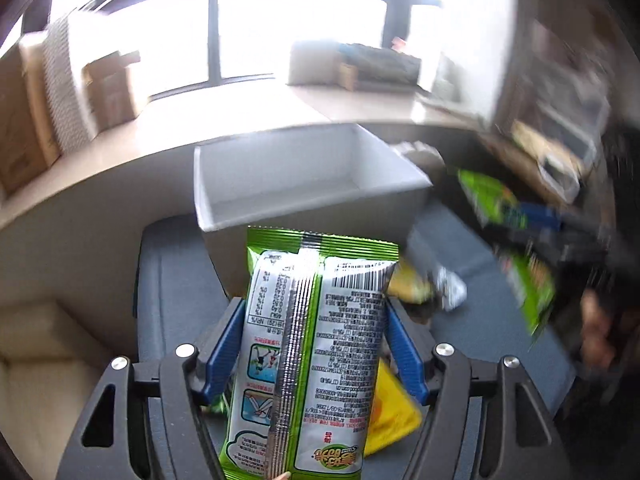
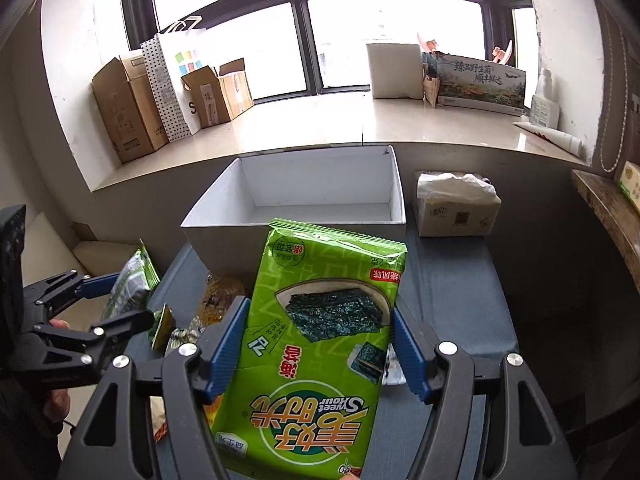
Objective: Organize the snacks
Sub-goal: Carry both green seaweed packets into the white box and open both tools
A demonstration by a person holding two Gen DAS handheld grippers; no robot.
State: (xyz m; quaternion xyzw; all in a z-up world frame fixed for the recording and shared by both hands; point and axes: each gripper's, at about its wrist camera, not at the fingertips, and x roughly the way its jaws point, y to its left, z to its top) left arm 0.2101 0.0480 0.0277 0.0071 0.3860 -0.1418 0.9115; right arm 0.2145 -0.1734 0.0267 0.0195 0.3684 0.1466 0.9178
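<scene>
Gripping a green seaweed packet (image 1: 312, 344) between its blue fingers (image 1: 226, 344), the left gripper (image 1: 314, 320) holds it upright; the right gripper (image 2: 320, 320) clamps another seaweed packet (image 2: 320, 340). Beyond both fingertips stands the white box (image 2: 296, 228).

Seaweed packet front (image 2: 320, 344): reading upside down to the camera, showing "Sweet Hour" in white letters over large yellow Chinese characters, plus red "海苔".
Same packet, corner mark: showing a "7" logo beside the seaweed photo.
Packet back (image 1: 308, 344): displaying a barcode, a nutrition table headed "NRV%" and dense small print, too fine to read.
Gift box on windowsill (image 2: 480, 84): showing "臻品野生菌 顺丰鲜达".
White paper bag (image 2: 180, 76): showing coloured squares and a partial letter "S".
</scene>
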